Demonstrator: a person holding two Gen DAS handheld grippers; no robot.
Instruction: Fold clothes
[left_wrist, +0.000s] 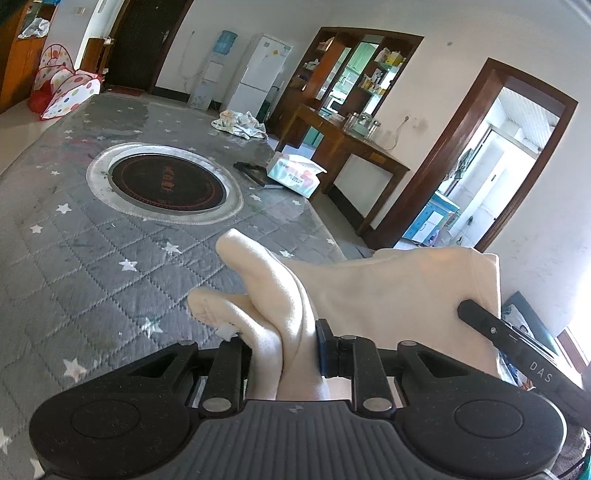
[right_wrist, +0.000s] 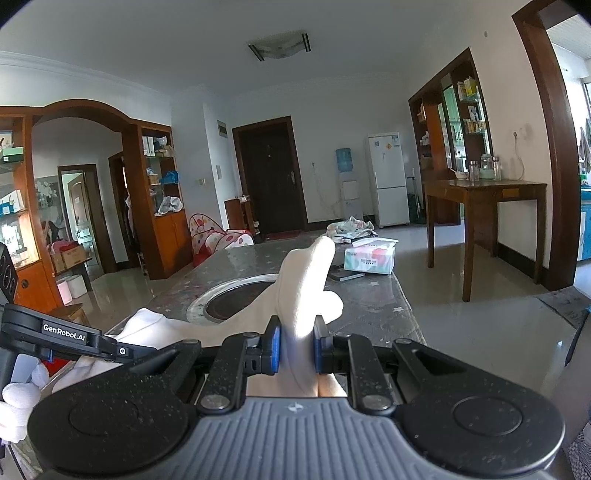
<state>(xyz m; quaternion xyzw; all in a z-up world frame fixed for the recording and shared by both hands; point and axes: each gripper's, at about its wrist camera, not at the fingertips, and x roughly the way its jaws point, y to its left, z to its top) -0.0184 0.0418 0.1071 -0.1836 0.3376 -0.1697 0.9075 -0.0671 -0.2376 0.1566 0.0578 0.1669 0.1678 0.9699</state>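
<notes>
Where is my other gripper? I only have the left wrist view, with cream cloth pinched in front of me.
Observer: The right gripper is also shut on the cream garment, a fold standing up between its blue pads.
Operator: Is the cloth off the table?
Observer: In the right wrist view the pinched fold stands above the grey star-patterned table cover; whether the rest touches it, I cannot tell.
Operator: Anything on my left side I can't see?
Observer: A white-gloved hand holds the left gripper's handle at that view's lower left edge.
</notes>
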